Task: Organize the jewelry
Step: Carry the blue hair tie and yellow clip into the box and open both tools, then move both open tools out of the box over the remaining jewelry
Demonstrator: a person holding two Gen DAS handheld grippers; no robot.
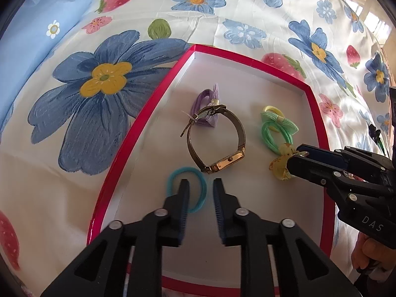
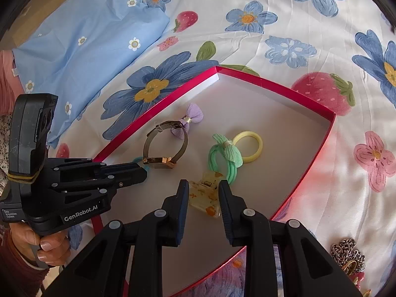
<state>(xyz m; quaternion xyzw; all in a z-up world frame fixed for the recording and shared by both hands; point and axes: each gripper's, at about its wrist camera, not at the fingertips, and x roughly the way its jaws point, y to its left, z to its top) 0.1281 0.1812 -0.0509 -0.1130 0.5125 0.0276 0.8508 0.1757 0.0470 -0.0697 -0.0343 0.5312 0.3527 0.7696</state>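
The yellow hair claw [image 2: 204, 196] lies in the red tray [image 2: 321, 133] just right of the watch [image 2: 162, 148], its long axis running away from the right gripper [image 2: 203, 193], whose slightly parted pads bracket it; the left gripper [image 1: 201, 193], slightly spread, straddles one side of the teal hair tie [image 1: 195, 190]

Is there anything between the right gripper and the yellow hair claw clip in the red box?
Nothing visible does. The yellow hair claw clip already lies between the fingers of the right gripper on the floor of the red box; the green hair tie is just beyond it.
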